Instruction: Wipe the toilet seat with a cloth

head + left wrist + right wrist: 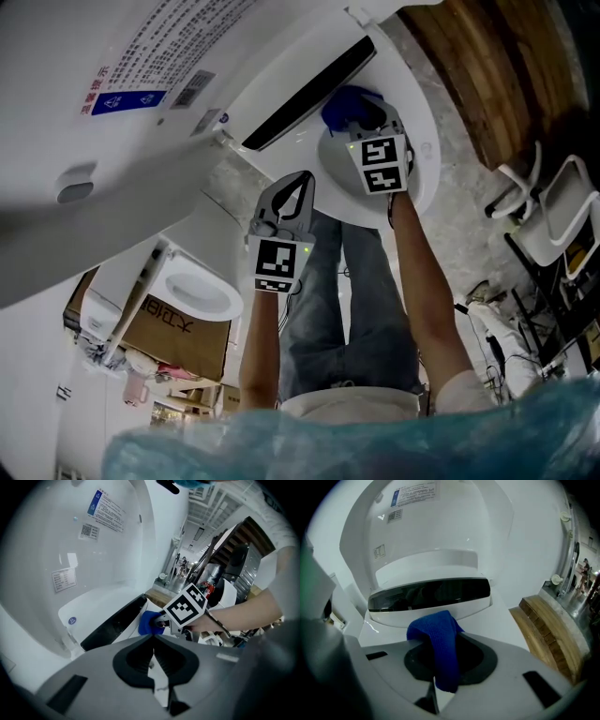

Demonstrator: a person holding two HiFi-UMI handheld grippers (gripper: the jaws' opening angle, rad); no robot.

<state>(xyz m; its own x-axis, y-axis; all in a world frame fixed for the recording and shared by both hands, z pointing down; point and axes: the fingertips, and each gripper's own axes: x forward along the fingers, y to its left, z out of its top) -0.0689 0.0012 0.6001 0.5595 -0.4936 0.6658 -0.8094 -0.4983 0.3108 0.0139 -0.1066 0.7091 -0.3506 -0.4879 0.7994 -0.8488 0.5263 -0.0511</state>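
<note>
The white toilet has its lid [141, 84] raised, and its seat [424, 178] lies below the dark slot [309, 94] at the hinge. My right gripper [367, 120] is shut on a blue cloth [349, 101], which it presses on the back of the seat beside the slot. In the right gripper view the cloth [440, 639] drapes over the right gripper [443, 677], in front of the slot [431, 592]. My left gripper [302, 180] hovers shut and empty, left of the seat. The left gripper view shows the left gripper [153, 641], the cloth [149, 623] and the lid [70, 550].
A second white toilet [192, 291] and a cardboard box [178, 333] stand at lower left. A wooden platform [497, 66] runs along the right of the toilet, with white chairs [553, 211] beyond. The person's legs [347, 309] are below the seat.
</note>
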